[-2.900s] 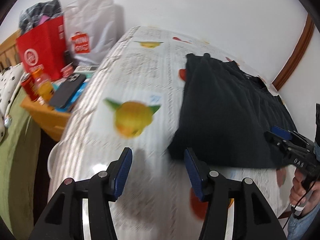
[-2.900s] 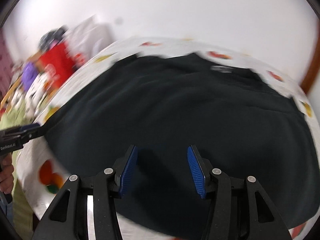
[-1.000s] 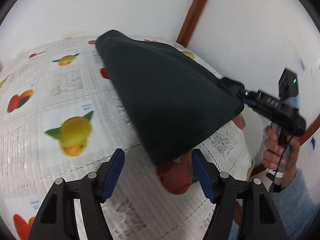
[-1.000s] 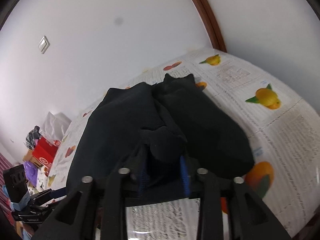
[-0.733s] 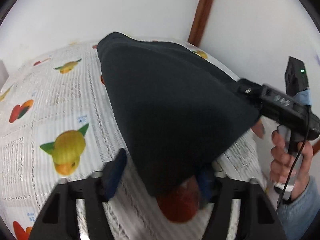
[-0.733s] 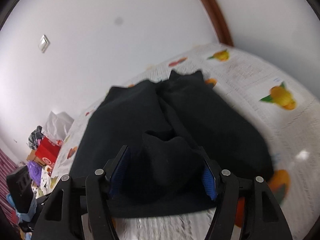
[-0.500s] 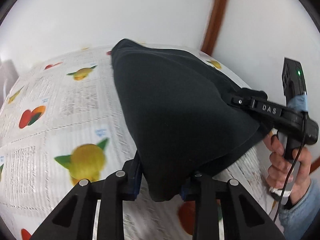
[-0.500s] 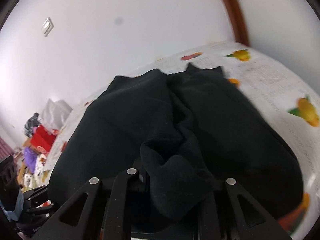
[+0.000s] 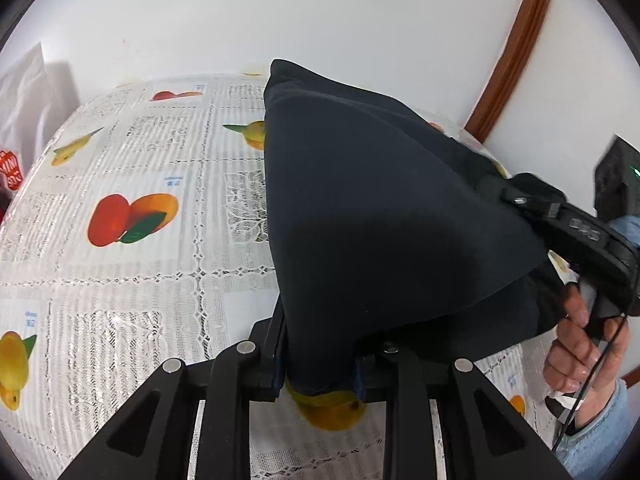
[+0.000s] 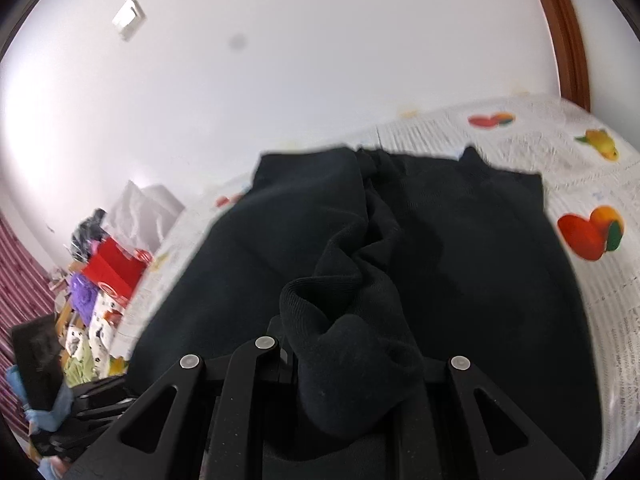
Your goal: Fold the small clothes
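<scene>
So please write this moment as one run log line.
step: fold | left gripper: shut on black garment | right gripper: shut on black garment | garment: near edge lifted off tablecloth

A plain black garment (image 9: 380,216) is seen, gripped by a black left gripper (image 9: 318,376) with blue pads and a black right gripper (image 10: 352,364). The tablecloth (image 9: 120,280) is patterned in white lace-like squares printed with orange, red and yellow fruit with green leaves. A red bag (image 10: 114,270), a white wall (image 9: 280,12) and brown wooden trim (image 9: 516,48) are shown
</scene>
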The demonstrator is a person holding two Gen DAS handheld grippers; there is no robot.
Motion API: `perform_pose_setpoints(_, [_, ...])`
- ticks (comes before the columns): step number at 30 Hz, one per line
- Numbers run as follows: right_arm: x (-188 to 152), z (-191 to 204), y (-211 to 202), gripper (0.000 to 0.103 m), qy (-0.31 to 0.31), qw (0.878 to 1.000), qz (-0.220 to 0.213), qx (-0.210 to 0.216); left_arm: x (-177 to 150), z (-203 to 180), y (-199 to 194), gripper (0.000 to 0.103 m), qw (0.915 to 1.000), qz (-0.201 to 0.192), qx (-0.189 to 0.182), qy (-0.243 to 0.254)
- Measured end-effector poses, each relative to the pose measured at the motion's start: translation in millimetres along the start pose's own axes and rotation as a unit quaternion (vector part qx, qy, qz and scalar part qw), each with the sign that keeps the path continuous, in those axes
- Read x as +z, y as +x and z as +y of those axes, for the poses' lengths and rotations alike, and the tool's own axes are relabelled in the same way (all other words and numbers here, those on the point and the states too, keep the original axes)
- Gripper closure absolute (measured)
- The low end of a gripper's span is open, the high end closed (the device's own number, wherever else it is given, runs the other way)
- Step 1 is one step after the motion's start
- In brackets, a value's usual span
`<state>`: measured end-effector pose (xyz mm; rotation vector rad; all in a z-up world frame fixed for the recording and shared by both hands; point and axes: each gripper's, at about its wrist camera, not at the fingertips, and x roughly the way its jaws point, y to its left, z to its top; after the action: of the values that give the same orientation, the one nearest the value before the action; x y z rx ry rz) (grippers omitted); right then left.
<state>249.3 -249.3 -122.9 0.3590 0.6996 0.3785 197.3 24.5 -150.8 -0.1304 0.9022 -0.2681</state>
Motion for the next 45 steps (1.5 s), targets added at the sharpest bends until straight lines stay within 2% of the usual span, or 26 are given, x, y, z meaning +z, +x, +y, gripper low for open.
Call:
perform_pose_setpoints(2, [-6,-7,-17,0.087,0.01,1.0,-0.019,0.01,-3,-3,-1,0.074,0.9999,0.003,-0.005,0.013])
perform_pose_setpoints(4, [-16,-14,-33,0.087,0.019,0.999,-0.034,-0.003,-6,-9,-1,0.072,0.9995,0.004,-0.012,0.028])
perform_pose_setpoints(8, [-36,-22,-42,0.086,0.02,0.999,-0.024,-0.044,-13,-17,3,0.068,0.9986,0.015,-0.029,0.043])
perform_pose_setpoints(9, [-38,-23,-41,0.084,0.019,0.998,-0.017,-0.049,-18,-19,-1,0.064,0.9983,0.013,-0.03,0.049])
perform_pose_setpoints(10, [-38,-24,-40,0.078,0.022,0.999,-0.011,-0.049,-19,-22,-2,0.059,0.9981,0.011,-0.025,0.054])
perform_pose_setpoints(11, [-37,-25,-39,0.076,0.026,0.998,-0.009,-0.049,-19,-25,-1,0.046,0.998,0.007,-0.02,0.06])
perform_pose_setpoints(12, [-35,-26,-38,0.071,0.031,0.998,-0.008,-0.05,-17,-26,1,0.041,0.998,0.004,-0.015,0.062])
perform_pose_setpoints(13, [-33,-28,-36,0.061,0.037,0.998,-0.008,-0.051,-16,-27,2,0.041,0.998,0.004,-0.017,0.06])
perform_pose_setpoints(15, [-27,-33,-27,0.052,0.051,0.997,-0.008,-0.062,-10,-30,11,0.041,0.9977,0.016,-0.034,0.056])
perform_pose_setpoints(18, [-22,-42,-16,0.052,0.076,0.995,-0.008,-0.064,-8,-35,21,0.041,0.9981,0.017,-0.022,0.056])
perform_pose_setpoints(19, [-19,-43,-13,0.055,0.082,0.994,-0.011,-0.068,-8,-36,22,0.04,0.9981,0.014,-0.016,0.058])
perform_pose_setpoints(20, [-17,-43,-11,0.06,0.083,0.994,-0.013,-0.073,-9,-38,22,0.039,0.998,0.012,-0.011,0.061])
perform_pose_setpoints(21, [-13,-40,-9,0.076,0.077,0.994,-0.013,-0.076,-10,-39,23,0.039,0.9981,0.008,-0.003,0.06])
perform_pose_setpoints(22, [-9,-38,-9,0.088,0.07,0.995,-0.012,-0.072,-10,-40,24,0.039,0.9982,0.006,0.001,0.06])
perform_pose_setpoints(24, [-3,-34,-13,0.092,0.052,0.996,-0.02,-0.066,-10,-41,24,0.039,0.998,0.003,0.01,0.062])
perform_pose_setpoints(26, [4,-30,-31,0.094,0.027,0.996,-0.053,-0.066,-10,-41,25,0.039,0.998,0.003,0.015,0.061])
perform_pose_setpoints(29, [5,-44,-69,0.095,0.046,0.99,-0.11,-0.072,-9,-40,24,0.039,0.9979,0.004,0.016,0.063])
perform_pose_setpoints(31, [-4,-62,-82,0.094,0.064,0.986,-0.119,-0.097,-9,-41,25,0.038,0.9975,0.004,0.019,0.068])
perform_pose_setpoints(35, [-23,-86,-64,0.094,0.086,0.988,-0.056,-0.117,-5,-40,31,0.038,0.9974,0.006,0.021,0.069])
perform_pose_setpoints(39, [-25,-80,-74,0.086,0.067,0.987,-0.047,-0.14,-2,-39,28,0.04,0.9974,0.02,0.014,0.068])
perform_pose_setpoints(40, [-23,-77,-81,0.081,0.054,0.987,-0.039,-0.147,-2,-39,25,0.041,0.9971,0.021,0.013,0.071])
perform_pose_setpoints(45, [-35,-68,-126,0.069,-0.03,0.982,-0.009,-0.187,-9,-43,3,0.044,0.9952,0.005,0.008,0.097])
